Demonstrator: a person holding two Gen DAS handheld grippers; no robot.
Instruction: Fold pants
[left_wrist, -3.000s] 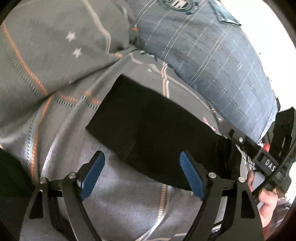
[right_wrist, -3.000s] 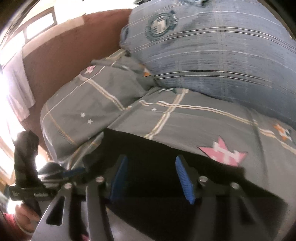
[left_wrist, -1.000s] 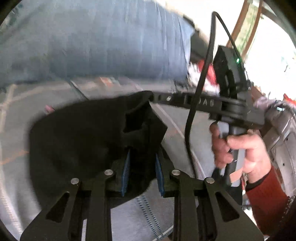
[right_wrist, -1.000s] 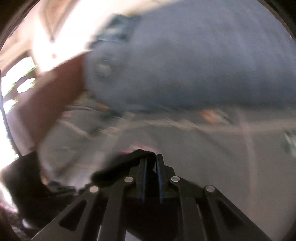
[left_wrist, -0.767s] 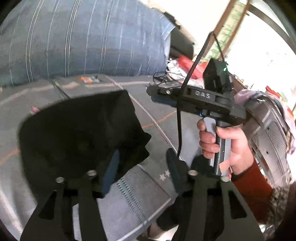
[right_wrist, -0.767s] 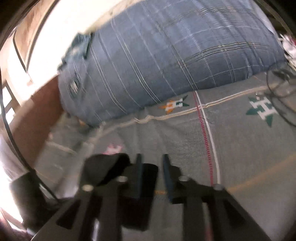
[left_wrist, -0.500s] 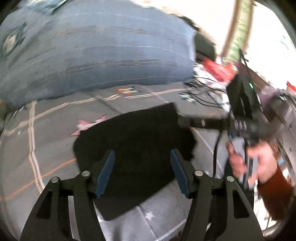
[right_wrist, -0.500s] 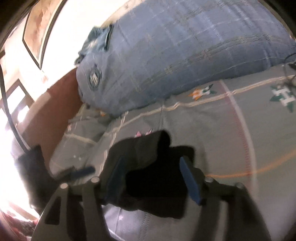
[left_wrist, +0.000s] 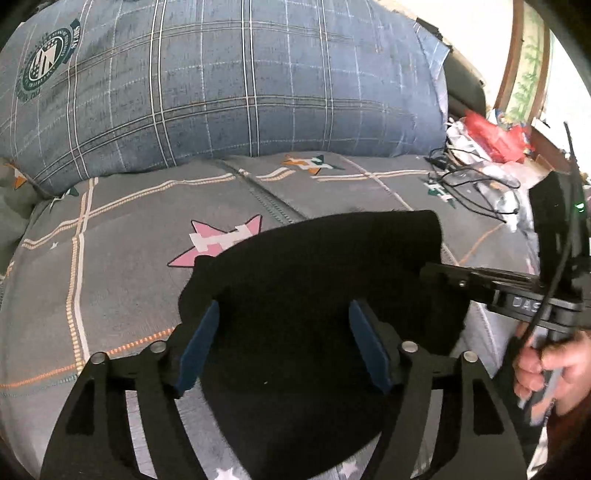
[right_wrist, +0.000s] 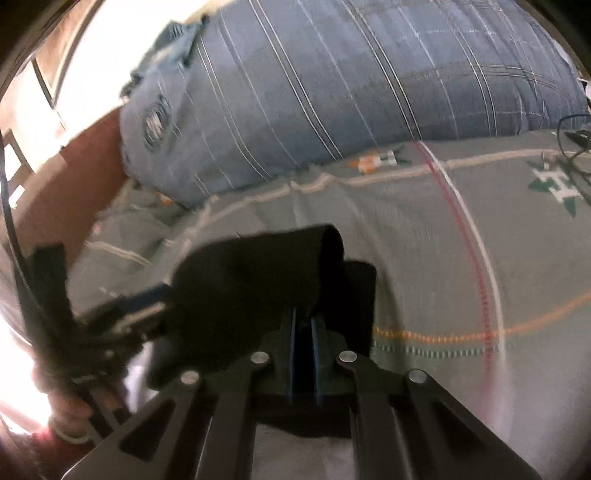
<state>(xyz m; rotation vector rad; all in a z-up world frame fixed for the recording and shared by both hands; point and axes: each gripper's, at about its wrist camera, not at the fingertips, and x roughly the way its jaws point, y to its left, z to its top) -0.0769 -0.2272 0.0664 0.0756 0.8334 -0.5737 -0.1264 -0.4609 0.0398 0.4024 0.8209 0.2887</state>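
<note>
Blur is smearing the right wrist view; black pants (left_wrist: 321, 295) are lying folded on the bed (left_wrist: 110, 229). Left hand-held gripper (left_wrist: 284, 341) has just been opening, released; right hand-held gripper (right_wrist: 303, 328) is clenching their edge.

I see the pants (left_wrist: 325, 295) lying on the bed (left_wrist: 110, 258). Behind the pants: big pillow (left_wrist: 229, 85). Right of the pants: cables (left_wrist: 465, 184), clutter (left_wrist: 491, 136). Star patch (left_wrist: 218, 240) just left of the pants.
</note>
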